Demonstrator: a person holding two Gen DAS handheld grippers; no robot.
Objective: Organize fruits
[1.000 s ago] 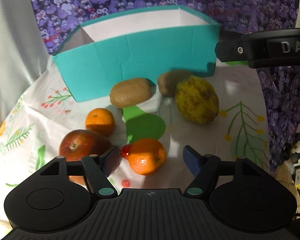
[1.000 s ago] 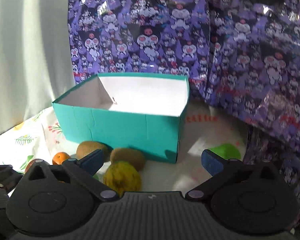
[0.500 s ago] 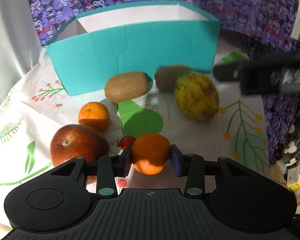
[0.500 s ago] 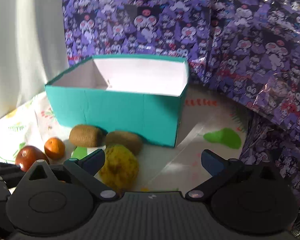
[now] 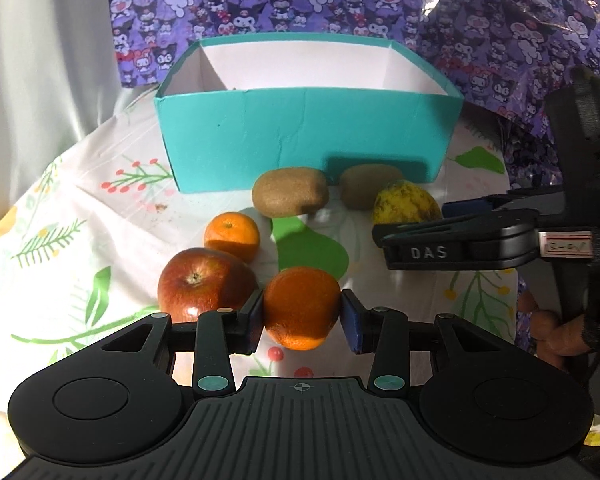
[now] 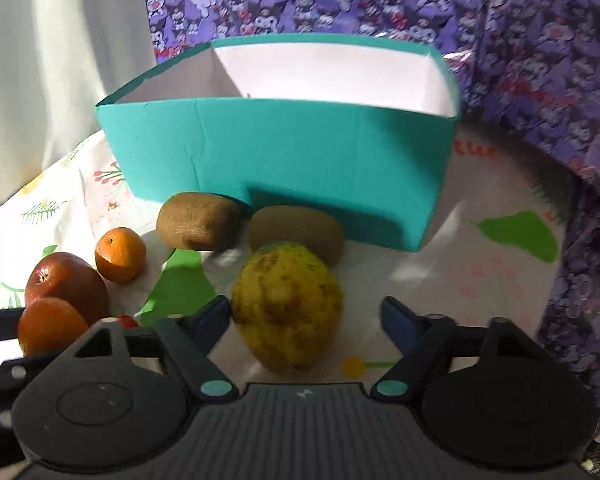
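Table: covered by a white cloth (image 5: 100, 216) printed with green leaves, red berries and yellow sprigs; sun and hard shadow fall across it.
Backdrop: glossy purple sheet (image 5: 340, 4) with cartoon figures and hearts behind the table; pale curtain (image 5: 40, 60) on the left.
Box: teal box (image 5: 300, 136), open top, white inside, standing at the back of the cloth; nothing can be seen in it from these angles.
Writing: "DAS" in pale letters on the right gripper's black arm in the left wrist view; a small white label beside it has red lines and handwriting too blurred to read.
Held orange: orange (image 5: 302, 307), deep colour, round, lower half sunlit, at the front of the cloth just beside the apple.
Left gripper: left gripper (image 5: 302, 314) closed onto the orange, blue pads pressing both its sides.
Apple: dark red apple (image 5: 206, 286), stem up, left of the held orange.
Small orange: mandarin (image 5: 231, 237), just behind the apple.
Kiwis: left kiwi (image 5: 289, 197) and right kiwi (image 5: 368, 190), brown and fuzzy, lying close against the box front.
Lemon: lemon (image 6: 287, 306), yellow with brown blotches, in front of the right kiwi.
Right gripper: right gripper (image 6: 306, 320) spread wide around the lemon; the left pad is right at the skin, the right pad stands clear of it.
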